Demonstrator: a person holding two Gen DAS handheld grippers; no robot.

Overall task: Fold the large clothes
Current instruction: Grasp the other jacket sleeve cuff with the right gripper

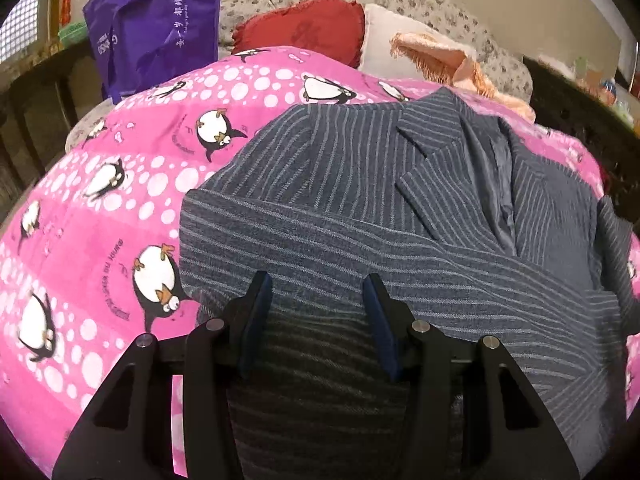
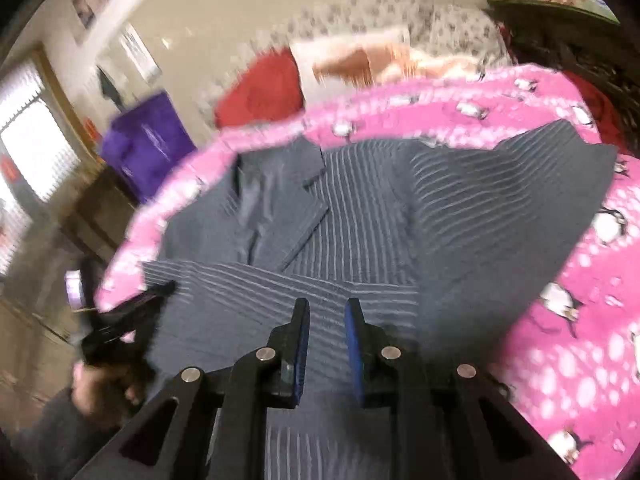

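Item: striped grey suit jacket (image 1: 360, 184), laid front-up on a pink penguin-print quilt (image 1: 120, 200) covering a bed.

Condition: one sleeve (image 1: 400, 256) is seen folded across the chest; lapels (image 1: 432, 136) are exposed, lining visible. In the blurred right wrist view, the other sleeve (image 2: 520, 200) is seen spread outward, apparently not yet folded in.

Progress: judged early; second sleeve and body folds are left.

Left claw (image 1: 318, 284): parted, empty, held above the lower jacket.

Right claw (image 2: 327, 308): narrowly parted, nothing gripped, above the hem area.

Background: red cushion (image 1: 304, 28), purple bag (image 1: 160, 28).
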